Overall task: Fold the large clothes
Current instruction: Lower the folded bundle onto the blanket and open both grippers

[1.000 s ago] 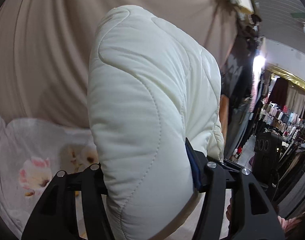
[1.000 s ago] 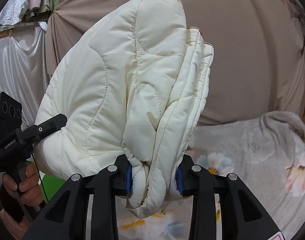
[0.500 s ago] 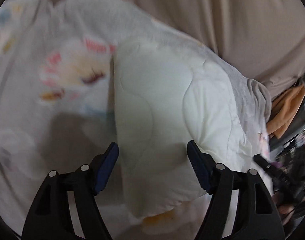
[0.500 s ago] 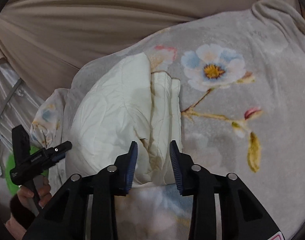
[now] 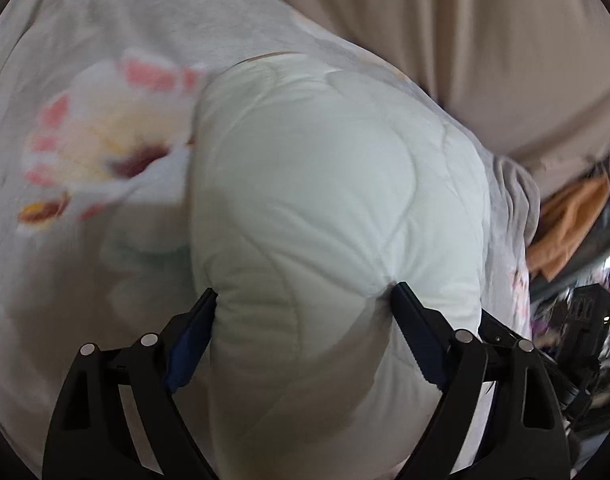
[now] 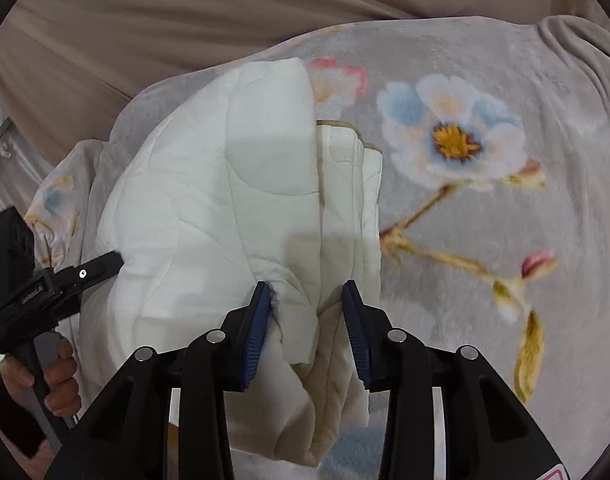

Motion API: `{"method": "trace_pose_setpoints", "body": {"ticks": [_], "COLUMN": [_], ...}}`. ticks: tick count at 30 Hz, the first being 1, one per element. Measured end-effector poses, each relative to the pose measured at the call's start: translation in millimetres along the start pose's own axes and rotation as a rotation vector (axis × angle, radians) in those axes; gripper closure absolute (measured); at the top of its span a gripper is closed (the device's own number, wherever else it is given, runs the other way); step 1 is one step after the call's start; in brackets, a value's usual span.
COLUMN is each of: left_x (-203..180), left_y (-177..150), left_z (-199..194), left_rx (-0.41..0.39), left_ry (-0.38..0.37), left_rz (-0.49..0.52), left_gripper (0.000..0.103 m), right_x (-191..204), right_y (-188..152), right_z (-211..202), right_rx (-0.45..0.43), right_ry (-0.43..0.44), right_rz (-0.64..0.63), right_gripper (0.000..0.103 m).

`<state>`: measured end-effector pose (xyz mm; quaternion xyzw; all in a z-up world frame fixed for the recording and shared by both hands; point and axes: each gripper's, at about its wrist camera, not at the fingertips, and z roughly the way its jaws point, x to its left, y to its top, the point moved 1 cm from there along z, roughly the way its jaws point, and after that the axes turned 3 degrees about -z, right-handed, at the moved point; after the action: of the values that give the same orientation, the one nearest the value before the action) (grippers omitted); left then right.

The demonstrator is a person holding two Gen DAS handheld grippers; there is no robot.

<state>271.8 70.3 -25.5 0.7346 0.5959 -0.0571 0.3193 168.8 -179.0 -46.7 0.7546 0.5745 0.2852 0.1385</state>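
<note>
A folded cream quilted jacket lies on a grey floral blanket. My left gripper straddles the near end of the bundle, its jaws wide apart with the fabric bulging between them. In the right wrist view the jacket shows its stacked folded edges on its right side. My right gripper has its jaws parted around the layered near edge, the pads not pressing the cloth. The left gripper also shows in the right wrist view, held by a hand at the jacket's left side.
The blanket with large flower prints covers the surface. A beige curtain hangs behind it. Orange cloth and dark shop clutter lie off the blanket's right edge in the left wrist view.
One second ago both grippers held the folded jacket up in the air. It has since been laid down on the blanket, and both grippers have opened and let go.
</note>
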Motion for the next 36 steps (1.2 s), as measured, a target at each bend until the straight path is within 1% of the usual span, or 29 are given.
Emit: {"method": "trace_pose_setpoints", "body": {"ticks": [1,2,3,4,6,7,8,9,10,12,13,14,15,16,17,18,19,20,21,23,24,26,27,28,31,32,36], "left_x": [-10,-23,-29,-33,-34,-34,-37,-43,-49,-60,-61,-62,-61,-59,-56,-52,-46,-43,-43,-44,-43,-45,-47,-50,-58,-59,-67], "left_y": [2,5,7,9,14,14,12,7,0,-17,-23,-30,-38,-44,-47,-52,-56,-59,-60,-62,-63,-65,-67,-69,-77,-80,-90], "left_z": [3,8,14,20,26,20,5,-13,-34,-60,-65,-64,-54,-44,-34,-28,-26,-29,-31,-36,-38,-40,-40,-43,-52,-53,-60], "left_rx": [-0.008,-0.025,-0.038,-0.045,-0.038,-0.039,-0.059,-0.094,-0.141,-0.185,-0.184,-0.16,-0.115,-0.084,-0.059,-0.04,-0.03,-0.033,-0.039,-0.046,-0.044,-0.045,-0.041,-0.044,-0.076,-0.075,-0.09], "left_ry": [0.012,0.033,0.049,0.069,0.105,0.116,0.15,0.193,0.229,0.291,0.304,0.312,0.324,0.342,0.363,0.363,0.361,0.38,0.393,0.395,0.391,0.392,0.395,0.405,0.429,0.431,0.445], "left_rz": [0.041,0.105,0.139,0.159,0.143,0.135,0.14,0.176,0.223,0.288,0.295,0.294,0.288,0.286,0.285,0.281,0.269,0.257,0.258,0.252,0.243,0.235,0.238,0.244,0.266,0.27,0.274], "left_gripper": [0.019,0.019,0.018,0.017,0.017,0.021,0.023,0.026,0.026,0.026,0.025,0.025,0.025,0.026,0.025,0.025,0.025,0.025,0.025,0.025,0.025,0.025,0.025,0.026,0.026,0.026,0.026], "right_x": [1,3,5,6,6,5,8,13,22,37,44,47,48,46,40,31,27,26,28,37,37,29,27,28,41,43,53], "right_y": [-4,-7,-10,-11,-10,-8,-6,-5,-6,-13,-19,-25,-33,-39,-46,-52,-52,-51,-51,-52,-55,-63,-66,-66,-70,-71,-84], "right_z": [-4,-8,-9,-7,-2,-7,-18,-33,-51,-72,-73,-67,-53,-39,-22,-6,-4,-13,-24,-45,-42,-17,-13,-17,-47,-53,-74], "right_rx": [-0.011,-0.018,-0.025,-0.027,-0.013,-0.006,-0.024,-0.057,-0.091,-0.118,-0.096,-0.065,-0.019,0.014,0.05,0.088,0.104,0.095,0.067,0.0,0.004,0.084,0.098,0.091,0.035,0.028,0.004], "right_ry": [-0.004,-0.009,-0.026,-0.055,-0.073,-0.091,-0.106,-0.113,-0.123,-0.126,-0.105,-0.088,-0.09,-0.118,-0.159,-0.179,-0.174,-0.159,-0.152,-0.17,-0.179,-0.207,-0.226,-0.231,-0.227,-0.229,-0.216], "right_rz": [0.007,0.006,-0.002,-0.02,-0.026,-0.011,-0.008,-0.025,-0.062,-0.121,-0.135,-0.144,-0.159,-0.17,-0.183,-0.172,-0.14,-0.098,-0.087,-0.111,-0.116,-0.111,-0.107,-0.097,-0.076,-0.07,-0.056], "right_gripper": [0.072,0.072,0.072,0.072,0.072,0.072,0.074,0.075,0.075,0.08,0.083,0.087,0.09,0.094,0.102,0.103,0.103,0.103,0.103,0.103,0.103,0.103,0.103,0.103,0.102,0.1,0.099]}}
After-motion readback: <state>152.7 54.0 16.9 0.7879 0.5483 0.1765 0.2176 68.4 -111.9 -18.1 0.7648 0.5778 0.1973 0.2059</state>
